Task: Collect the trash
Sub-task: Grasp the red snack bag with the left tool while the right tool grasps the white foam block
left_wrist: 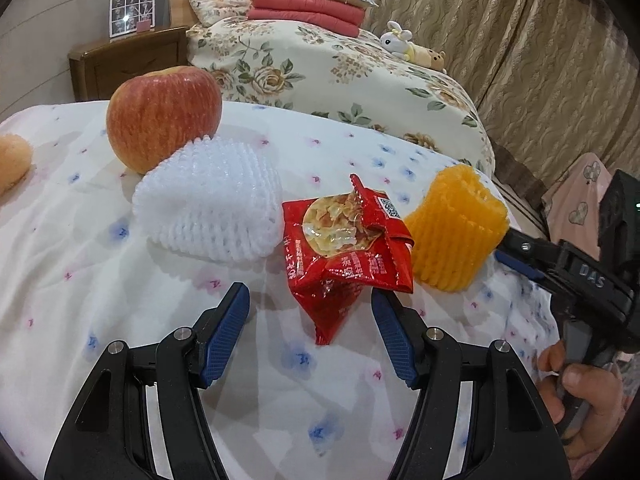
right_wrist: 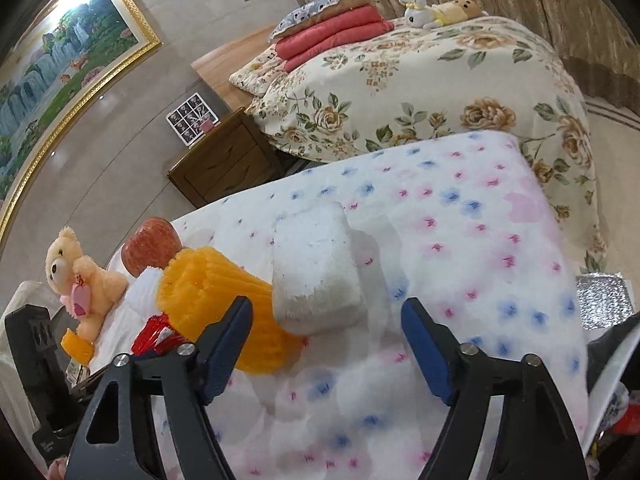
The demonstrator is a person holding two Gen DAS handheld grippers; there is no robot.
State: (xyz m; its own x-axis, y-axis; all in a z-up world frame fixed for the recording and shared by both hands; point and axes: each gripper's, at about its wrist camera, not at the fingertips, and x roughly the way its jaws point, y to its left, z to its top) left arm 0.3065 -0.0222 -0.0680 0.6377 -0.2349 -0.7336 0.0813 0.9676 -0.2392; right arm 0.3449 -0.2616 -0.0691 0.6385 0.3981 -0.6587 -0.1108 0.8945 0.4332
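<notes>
A crumpled red snack wrapper (left_wrist: 344, 248) lies on the flowered white blanket (left_wrist: 120, 280). Its lower corner reaches between the fingers of my left gripper (left_wrist: 308, 300), which is open and not touching it. A white foam net (left_wrist: 212, 208) lies to its left and an orange foam net (left_wrist: 456, 232) to its right. My right gripper (right_wrist: 326, 312) is open, with the near end of a white foam block (right_wrist: 316, 268) between its fingers. The orange foam net (right_wrist: 224, 300) lies just behind its left finger. In the left wrist view, the net hides the right gripper's tips.
An apple (left_wrist: 160, 116) stands behind the white net. A teddy bear (right_wrist: 80, 276) sits at the blanket's left end. A bed with a floral cover (right_wrist: 440, 80) and a wooden nightstand (right_wrist: 224, 164) are beyond. A silver bag (right_wrist: 604, 300) is off the blanket's right edge.
</notes>
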